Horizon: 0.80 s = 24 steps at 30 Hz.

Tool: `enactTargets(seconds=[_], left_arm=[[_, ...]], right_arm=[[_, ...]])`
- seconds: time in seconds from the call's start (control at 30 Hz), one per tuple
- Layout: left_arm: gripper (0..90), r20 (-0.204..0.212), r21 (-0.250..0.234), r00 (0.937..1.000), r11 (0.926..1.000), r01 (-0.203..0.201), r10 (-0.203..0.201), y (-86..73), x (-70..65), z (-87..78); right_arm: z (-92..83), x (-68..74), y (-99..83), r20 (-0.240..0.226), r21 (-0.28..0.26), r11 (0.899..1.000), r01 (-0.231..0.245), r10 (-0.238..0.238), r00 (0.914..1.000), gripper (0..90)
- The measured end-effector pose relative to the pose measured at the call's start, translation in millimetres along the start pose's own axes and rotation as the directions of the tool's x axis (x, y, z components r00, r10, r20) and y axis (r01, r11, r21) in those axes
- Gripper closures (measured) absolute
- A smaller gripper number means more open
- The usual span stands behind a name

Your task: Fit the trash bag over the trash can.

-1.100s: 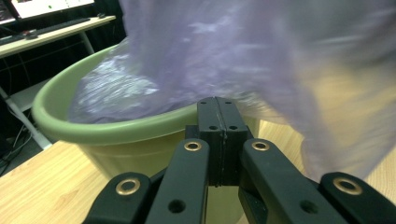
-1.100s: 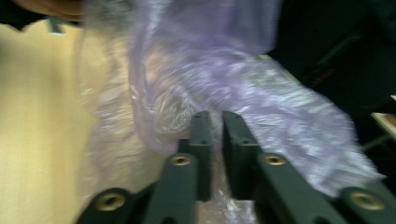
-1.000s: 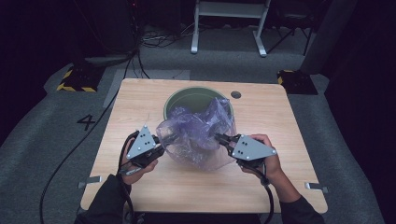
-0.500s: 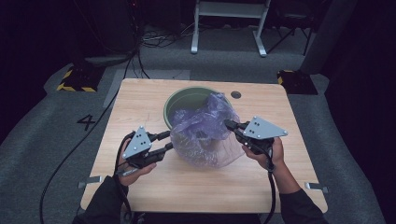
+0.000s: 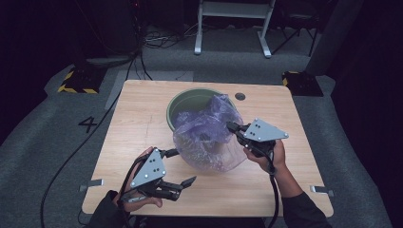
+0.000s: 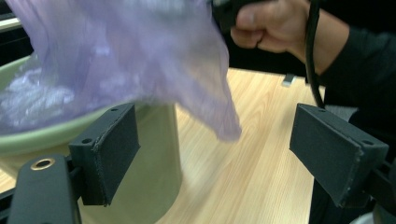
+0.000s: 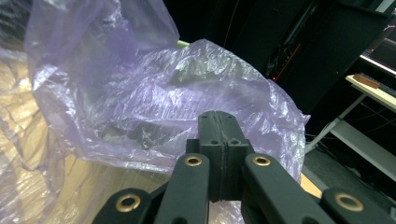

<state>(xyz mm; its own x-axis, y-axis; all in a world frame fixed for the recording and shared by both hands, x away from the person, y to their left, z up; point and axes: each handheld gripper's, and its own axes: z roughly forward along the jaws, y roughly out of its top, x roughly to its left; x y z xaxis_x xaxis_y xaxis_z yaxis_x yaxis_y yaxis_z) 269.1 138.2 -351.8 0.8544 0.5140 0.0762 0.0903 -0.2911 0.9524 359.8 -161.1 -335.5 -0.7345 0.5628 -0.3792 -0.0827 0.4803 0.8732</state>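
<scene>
Purple plastic bag (image 5: 209,137) sits at the centre of the high view, draped over the near rim of the green bin (image 5: 183,102) and ballooning down onto the wooden table (image 5: 142,123) in front of it. What has just changed is on my left side: a second ago my left gripper (image 5: 183,167) was pinched on the bag's left edge, and now it is down at the lower left of the frame, clear of the plastic. Its jaws have just been opening and stand well apart with nothing between them; in the left gripper view the two black pads (image 6: 112,149) frame bare tabletop, with the bag's loose corner (image 6: 219,116) hanging above and beyond them and the bin wall (image 6: 154,172) just behind the left pad.

My right gripper (image 5: 233,127) is at the right of the bag, where it was half a second ago, a little higher in the frame than a second back. Its jaws are pressed together, and in the right gripper view the film (image 7: 154,107) bunches right at the closed tips (image 7: 218,122), so I judge it is clamped on the bag's right edge.

For the work, I read this as a regrip: one side of the bag's mouth is released and slack, the other held up. The bag is not yet seated around the bin's rim. With only one hold, the slack side may slump into the bin or slide off the rim, so I would pick a new spot on the left edge soon.
</scene>
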Motion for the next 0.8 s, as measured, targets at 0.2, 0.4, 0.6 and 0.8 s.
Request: enactTargets(seconds=[0.2, 0.4, 0.6, 0.8], left_arm=[[16.5, -0.06, -0.038, 0.9972, 0.9983, 0.044, -0.046, 15.7, 6.0, 2.0], [41.5, -0.141, -0.001, 0.9891, 0.9991, 0.043, -0.042, 20.0, 20.3, 9.6], [76.3, -0.19, 0.024, 0.9817, 0.9997, 0.004, 0.0, 12.9, 40.3, 10.2], [88.0, -0.19, 0.05, 0.9816, 0.9984, 0.027, -0.018, 3.4, 58.8, 5.1]], right_arm=[[-1.4, 1.1, 0.9, 0.001, -0.008, 1.0, 0.003, -0.003, 1.0, 90.0], [-2.7, -0.1, 0.5, -0.014, -0.012, 1.0, -0.005, 0.005, 0.9999, 90.0], [-2.0, -5.3, 0.6, -0.009, -0.019, 1.0, -0.014, 0.014, 0.9999, 90.0], [5.5, -19.2, 1.3, 0.036, -0.004, 1.0, -0.025, 0.025, 0.999, 90.0]])
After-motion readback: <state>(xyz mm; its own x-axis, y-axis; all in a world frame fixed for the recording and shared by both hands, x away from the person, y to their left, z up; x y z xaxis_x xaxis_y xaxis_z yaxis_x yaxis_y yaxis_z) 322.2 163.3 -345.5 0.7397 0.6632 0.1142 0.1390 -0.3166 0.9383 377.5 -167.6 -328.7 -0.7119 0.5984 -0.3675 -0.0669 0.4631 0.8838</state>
